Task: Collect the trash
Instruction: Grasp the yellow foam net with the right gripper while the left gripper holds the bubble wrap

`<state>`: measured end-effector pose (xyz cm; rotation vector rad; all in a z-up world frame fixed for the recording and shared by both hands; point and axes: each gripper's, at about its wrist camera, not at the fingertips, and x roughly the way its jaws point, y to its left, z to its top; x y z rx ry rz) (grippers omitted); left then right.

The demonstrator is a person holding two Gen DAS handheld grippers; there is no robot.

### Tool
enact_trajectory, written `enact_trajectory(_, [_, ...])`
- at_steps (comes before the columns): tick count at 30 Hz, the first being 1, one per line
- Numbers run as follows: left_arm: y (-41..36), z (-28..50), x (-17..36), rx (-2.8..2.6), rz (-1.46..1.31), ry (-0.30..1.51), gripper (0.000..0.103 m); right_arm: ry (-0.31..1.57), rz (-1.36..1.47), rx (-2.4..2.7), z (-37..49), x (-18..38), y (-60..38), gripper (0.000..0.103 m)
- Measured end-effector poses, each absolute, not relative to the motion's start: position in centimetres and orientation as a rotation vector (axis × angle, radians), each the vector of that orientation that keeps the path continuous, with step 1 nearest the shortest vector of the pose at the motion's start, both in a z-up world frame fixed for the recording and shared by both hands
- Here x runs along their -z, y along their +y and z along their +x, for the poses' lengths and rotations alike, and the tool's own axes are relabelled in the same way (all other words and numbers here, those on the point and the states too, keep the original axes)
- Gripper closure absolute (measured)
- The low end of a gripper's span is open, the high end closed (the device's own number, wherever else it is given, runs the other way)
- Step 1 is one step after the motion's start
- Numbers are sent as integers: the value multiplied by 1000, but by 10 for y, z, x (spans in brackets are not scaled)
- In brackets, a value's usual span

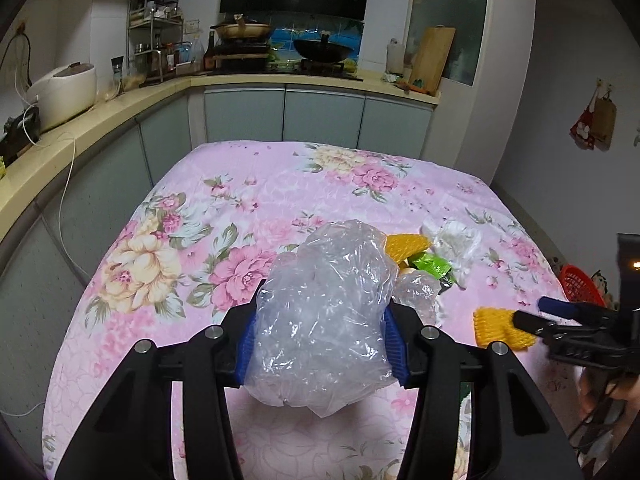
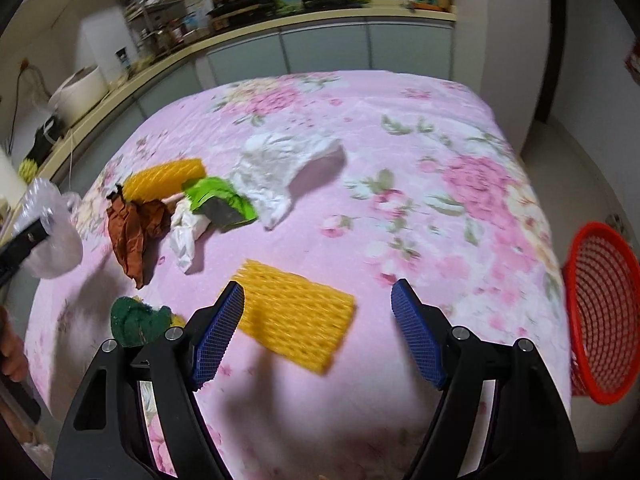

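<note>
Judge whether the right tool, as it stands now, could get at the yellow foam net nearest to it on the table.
Probably yes. The right tool is open, with the yellow foam net lying flat between its pads, and nothing lies over the net or in the way.

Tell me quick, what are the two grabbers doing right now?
Left gripper: jaws shut on the clear plastic bag.
Right gripper: jaws open, holding nothing, above the yellow foam net.

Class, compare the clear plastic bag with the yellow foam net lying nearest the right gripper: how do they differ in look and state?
The clear plastic bag is see-through, crumpled and puffy; the yellow foam net is opaque, meshed and fairly flat. The bag is clamped between the left gripper fingers; the net lies free on the floral cloth, under the open right gripper. Both look like light packaging trash.
</note>
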<state>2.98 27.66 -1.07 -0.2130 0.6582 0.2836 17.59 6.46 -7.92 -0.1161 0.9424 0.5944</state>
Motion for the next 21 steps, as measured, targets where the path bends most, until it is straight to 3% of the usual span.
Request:
enact_trajectory(8, [280, 31, 17, -285, -230, 675, 54, 967, -167, -627, 175, 94, 83, 31])
enact_trajectory(21, [276, 33, 22, -285, -235, 690, 54, 949, -170, -658, 167, 93, 76, 73])
